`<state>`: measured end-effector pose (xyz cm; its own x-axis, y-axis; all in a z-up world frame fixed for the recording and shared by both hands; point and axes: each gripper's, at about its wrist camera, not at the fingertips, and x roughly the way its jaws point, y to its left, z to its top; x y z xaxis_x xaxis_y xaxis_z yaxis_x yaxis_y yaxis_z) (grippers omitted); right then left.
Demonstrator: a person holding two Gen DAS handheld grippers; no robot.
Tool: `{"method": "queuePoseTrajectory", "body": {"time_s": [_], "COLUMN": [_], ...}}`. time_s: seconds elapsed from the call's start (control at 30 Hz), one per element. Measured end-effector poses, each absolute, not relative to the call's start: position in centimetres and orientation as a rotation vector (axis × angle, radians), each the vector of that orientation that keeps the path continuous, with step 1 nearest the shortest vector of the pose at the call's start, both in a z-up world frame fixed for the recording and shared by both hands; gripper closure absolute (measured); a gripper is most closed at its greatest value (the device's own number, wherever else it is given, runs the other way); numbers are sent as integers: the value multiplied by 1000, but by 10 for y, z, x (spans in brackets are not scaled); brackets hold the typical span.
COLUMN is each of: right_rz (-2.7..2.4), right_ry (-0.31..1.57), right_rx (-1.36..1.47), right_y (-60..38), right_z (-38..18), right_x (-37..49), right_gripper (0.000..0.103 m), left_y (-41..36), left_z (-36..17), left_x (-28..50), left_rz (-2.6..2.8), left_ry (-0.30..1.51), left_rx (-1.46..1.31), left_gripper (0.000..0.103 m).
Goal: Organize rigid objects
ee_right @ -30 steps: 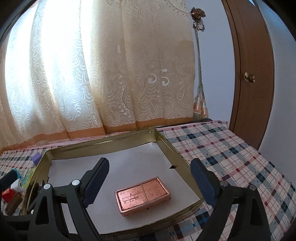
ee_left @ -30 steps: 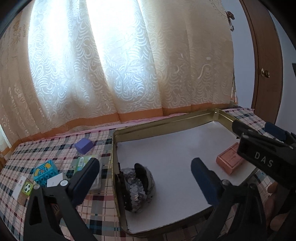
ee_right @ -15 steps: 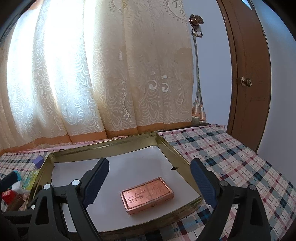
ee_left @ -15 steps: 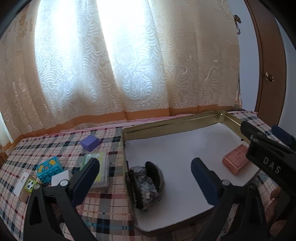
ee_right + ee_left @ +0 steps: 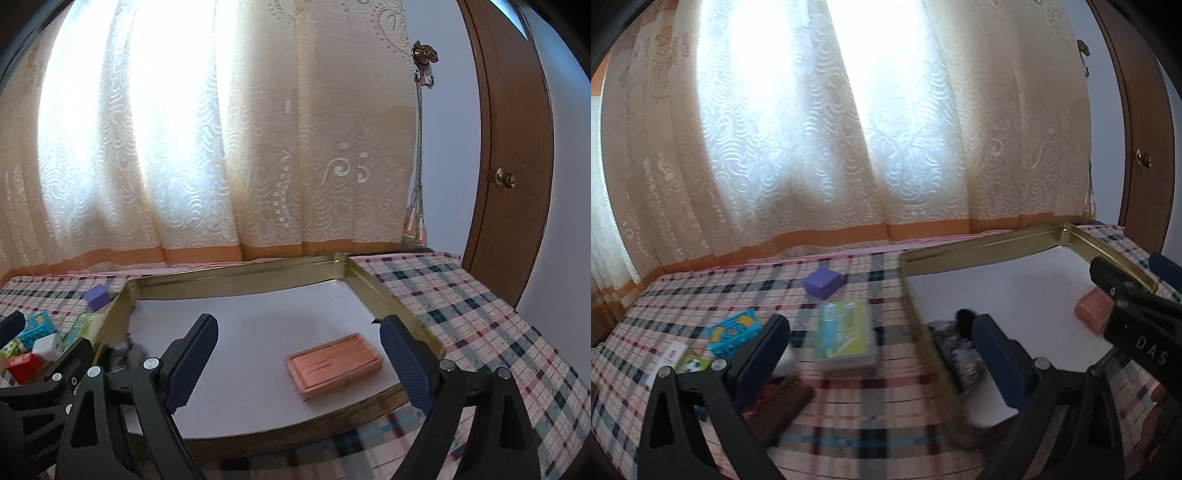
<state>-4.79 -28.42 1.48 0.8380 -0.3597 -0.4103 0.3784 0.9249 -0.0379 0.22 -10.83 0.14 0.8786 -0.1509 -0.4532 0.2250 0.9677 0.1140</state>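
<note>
Gold tray point(image 5: 1004, 242) lay at 2 o'clock from the left gripper point(image 5: 882, 350), with the copper case point(image 5: 334, 365) and a dark patterned case point(image 5: 955, 349) already inside it

Loose items sat outside the tray, at 10 to 12 o'clock of the left gripper: green card box point(image 5: 846, 334) at 12 o'clock, long axis running away from the fingers; blue brick point(image 5: 733, 332) at 10 o'clock; purple cube point(image 5: 823, 282) beyond the box

Left gripper spread wide, holding nothing, nearer to these items. Right gripper point(image 5: 299, 360) also spread, empty, above the tray

Judgement: green card box was the likely next pick, by the left gripper
</note>
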Motion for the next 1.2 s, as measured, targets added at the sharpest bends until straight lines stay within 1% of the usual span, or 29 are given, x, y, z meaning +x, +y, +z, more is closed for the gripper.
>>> {"method": "queuePoseTrajectory", "body": {"time_s": [0.47,1.0,1.2], "right_rz": [-316,-161,-42], "right_ry": [419,431,478], "right_rx": [36,-25,-38], "right_y": [-234,-168,-138], "right_z": [13,9,2], "right_x": [-49,-42,-34], "right_gripper": [12,12,12], "left_y": [-38,59,94], "left_z": [1,-4,-8], "left_x": [8,42,55], "left_rz": [-132,0,73], "left_ry": [450,514,539], "left_rx": [153,102,103], "left_gripper": [2,2,2]}}
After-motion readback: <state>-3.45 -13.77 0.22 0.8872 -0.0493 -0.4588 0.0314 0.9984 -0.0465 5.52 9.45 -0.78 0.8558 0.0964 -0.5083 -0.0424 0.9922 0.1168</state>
